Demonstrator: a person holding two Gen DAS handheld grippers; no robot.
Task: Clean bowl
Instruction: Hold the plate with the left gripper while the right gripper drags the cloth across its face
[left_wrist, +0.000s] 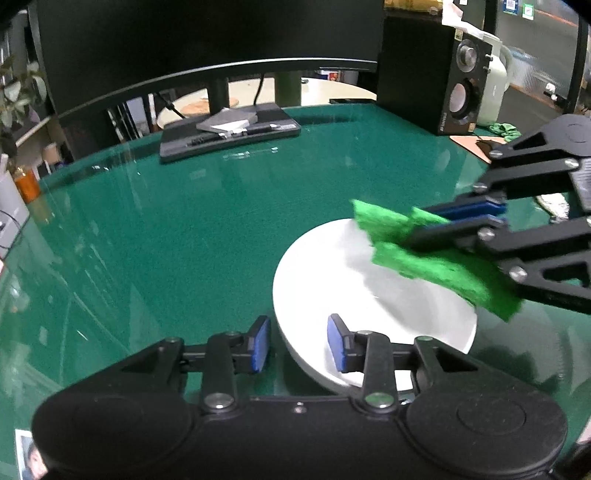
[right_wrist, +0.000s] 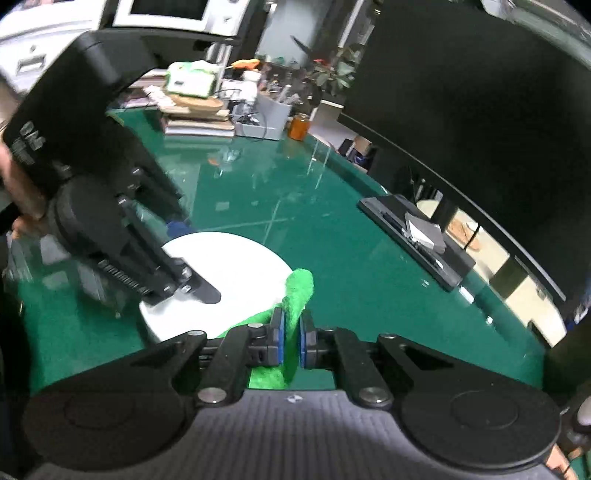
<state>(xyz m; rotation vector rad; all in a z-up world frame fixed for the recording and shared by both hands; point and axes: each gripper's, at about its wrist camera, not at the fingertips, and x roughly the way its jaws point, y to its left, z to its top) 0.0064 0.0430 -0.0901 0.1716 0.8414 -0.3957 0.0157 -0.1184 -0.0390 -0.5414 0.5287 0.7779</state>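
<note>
A white bowl (left_wrist: 332, 273) sits on the green table (left_wrist: 184, 229). My left gripper (left_wrist: 298, 341) is open and straddles the bowl's near rim, one finger inside the bowl, one outside, not closed on it. My right gripper (left_wrist: 439, 225) comes in from the right, shut on a green cloth (left_wrist: 424, 258) that hangs over the bowl's far right side. In the right wrist view the right gripper (right_wrist: 291, 338) pinches the green cloth (right_wrist: 297, 291) at the edge of the bowl (right_wrist: 229, 266), and the left gripper (right_wrist: 177, 254) straddles the bowl's rim from the left.
A monitor stand base (left_wrist: 229, 129) and a large dark monitor (left_wrist: 207, 40) stand at the back. A speaker (left_wrist: 436, 70) stands at the back right. Books, boxes and an orange jar (right_wrist: 299, 125) crowd the far table edge.
</note>
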